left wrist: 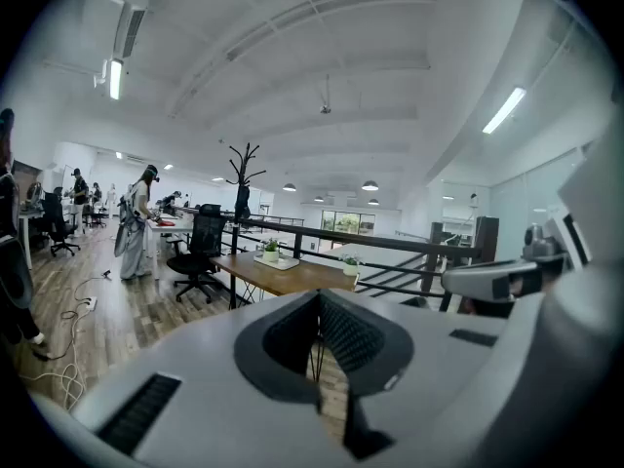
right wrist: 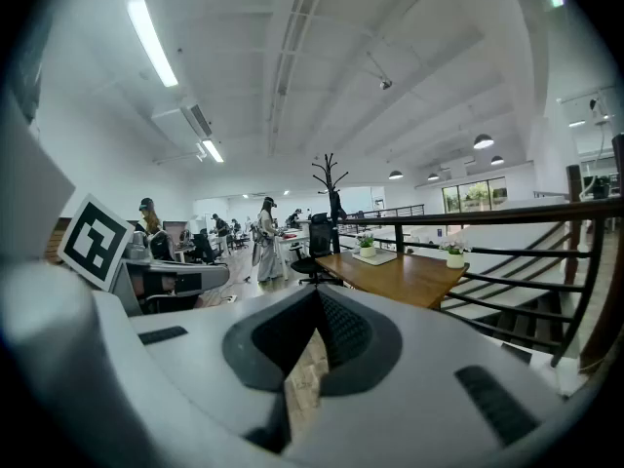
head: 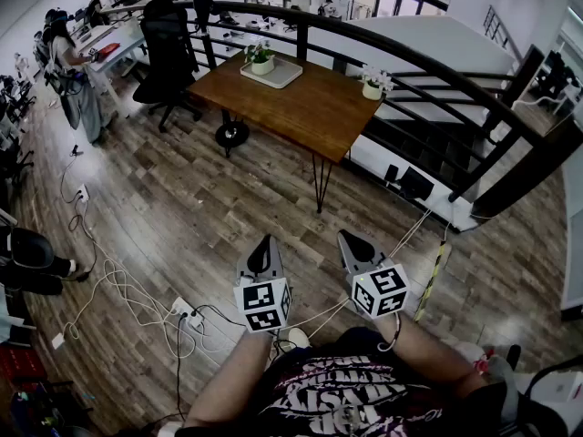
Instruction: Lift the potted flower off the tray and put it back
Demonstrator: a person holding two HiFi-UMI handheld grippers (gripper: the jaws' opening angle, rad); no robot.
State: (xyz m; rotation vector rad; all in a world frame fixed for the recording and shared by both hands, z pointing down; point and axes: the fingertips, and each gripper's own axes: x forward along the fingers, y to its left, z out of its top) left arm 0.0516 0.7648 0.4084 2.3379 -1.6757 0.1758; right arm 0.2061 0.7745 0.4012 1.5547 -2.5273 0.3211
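1. The person is holding the left gripper (head: 266,240) and the right gripper (head: 352,236) side by side just in front of the body. Both are pointing forward and slightly down over the wood-plank floor (head: 200,198).
2. The left gripper's jaws are pressing together at their tips and gripping nothing; only floor is showing through the small gap behind the tips.
3. The right gripper's jaws are likewise meeting tip to tip and carrying nothing.
4. White cables (head: 109,280) are trailing across the planks to the left of the grippers.
5. A wooden table (head: 301,107) on thin metal legs is standing well ahead of both grippers.
6. The potted flower (head: 261,59) is sitting upright on the tray (head: 284,75) at the table's far left corner. It is well apart from either gripper.
7. The plant is showing green leaves and small pale blossoms above a round white pot; the tray is lying flat, pale and square.
8. A second potted flower (head: 373,86) is sitting at the table's right edge, beside the dark railing (head: 428,66).
9. A black office chair (head: 168,48) is standing left of the table.
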